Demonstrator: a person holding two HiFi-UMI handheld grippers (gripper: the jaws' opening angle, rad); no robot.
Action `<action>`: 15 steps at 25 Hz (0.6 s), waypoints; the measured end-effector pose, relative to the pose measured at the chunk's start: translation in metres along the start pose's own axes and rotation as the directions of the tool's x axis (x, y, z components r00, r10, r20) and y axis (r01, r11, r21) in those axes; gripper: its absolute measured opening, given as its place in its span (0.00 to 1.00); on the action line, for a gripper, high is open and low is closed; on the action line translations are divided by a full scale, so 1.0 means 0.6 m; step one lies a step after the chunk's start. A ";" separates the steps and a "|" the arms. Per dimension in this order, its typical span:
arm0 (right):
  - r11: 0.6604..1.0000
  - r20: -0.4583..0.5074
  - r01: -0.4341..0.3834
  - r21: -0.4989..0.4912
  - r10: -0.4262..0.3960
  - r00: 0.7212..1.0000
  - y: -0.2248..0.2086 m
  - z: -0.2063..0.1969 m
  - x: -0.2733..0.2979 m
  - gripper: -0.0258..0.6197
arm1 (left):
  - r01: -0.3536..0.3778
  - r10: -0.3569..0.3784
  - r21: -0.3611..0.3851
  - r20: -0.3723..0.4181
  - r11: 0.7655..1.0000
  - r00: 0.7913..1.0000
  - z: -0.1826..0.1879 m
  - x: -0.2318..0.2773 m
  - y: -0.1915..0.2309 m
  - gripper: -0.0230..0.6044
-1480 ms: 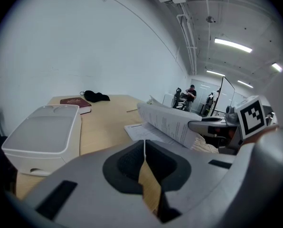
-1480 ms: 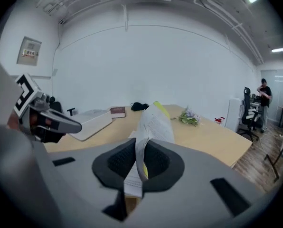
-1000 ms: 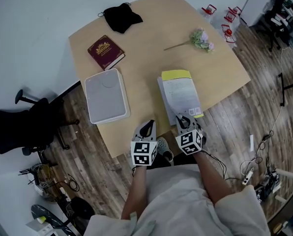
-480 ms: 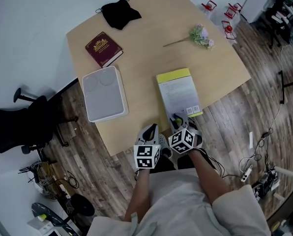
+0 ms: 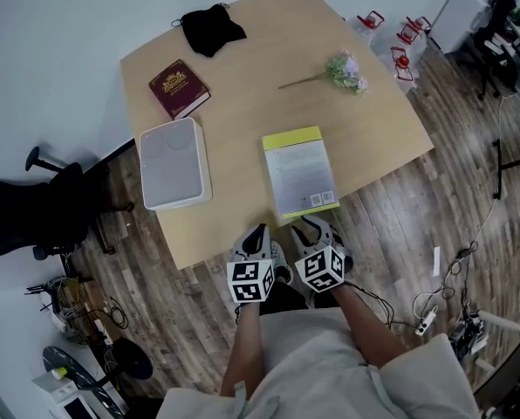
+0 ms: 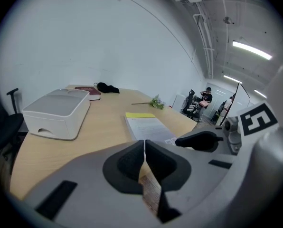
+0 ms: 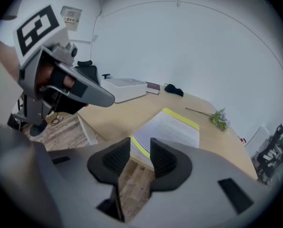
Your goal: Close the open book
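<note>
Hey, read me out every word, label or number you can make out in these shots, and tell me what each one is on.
No text here can be read outright.
On the yellow-and-white book: lines of print on the cover, too small to read.
On the dark red book: a gold emblem, any lettering too small to read.
On the wall notice: print too blurred to read.

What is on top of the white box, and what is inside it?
Nothing lies on the white box; its top is bare. Its inside cannot be seen, because the box is closed.
</note>
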State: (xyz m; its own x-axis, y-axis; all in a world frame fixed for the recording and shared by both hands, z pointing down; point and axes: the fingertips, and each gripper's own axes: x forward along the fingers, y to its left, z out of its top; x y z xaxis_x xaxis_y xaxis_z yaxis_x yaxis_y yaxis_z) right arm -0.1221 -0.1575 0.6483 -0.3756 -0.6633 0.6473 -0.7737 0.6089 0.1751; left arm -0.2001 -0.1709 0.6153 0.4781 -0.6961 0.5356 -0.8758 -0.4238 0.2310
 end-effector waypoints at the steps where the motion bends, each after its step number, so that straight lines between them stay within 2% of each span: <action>1: 1.000 0.015 0.001 0.021 -0.002 1.000 -0.011 -0.004 -0.018 0.26 | -0.002 0.002 0.003 0.001 1.000 1.000 -0.001 -0.002 -0.015 0.08; 7: 0.993 0.127 0.023 0.113 -0.037 0.991 -0.086 -0.027 -0.131 0.25 | -0.013 0.013 0.016 0.016 1.000 1.000 -0.014 -0.016 -0.095 0.08; 11: 0.969 0.157 0.020 0.247 -0.060 0.986 -0.125 -0.052 -0.190 0.24 | -0.027 0.026 0.032 0.032 0.999 0.999 -0.016 -0.031 -0.142 0.08; 15: 0.949 0.191 0.010 0.314 -0.073 0.979 -0.139 -0.077 -0.234 0.24 | -0.049 0.047 0.041 0.046 0.998 0.998 -0.025 -0.051 -0.181 0.08</action>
State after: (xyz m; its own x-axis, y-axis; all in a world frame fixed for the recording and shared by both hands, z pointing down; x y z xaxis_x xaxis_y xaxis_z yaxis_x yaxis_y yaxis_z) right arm 0.0187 -0.0952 0.5771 -0.4082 -0.7770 0.4792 -0.8985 0.4347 -0.0605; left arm -0.1207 -0.0951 0.5861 0.4388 -0.7409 0.5084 -0.8947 -0.4125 0.1711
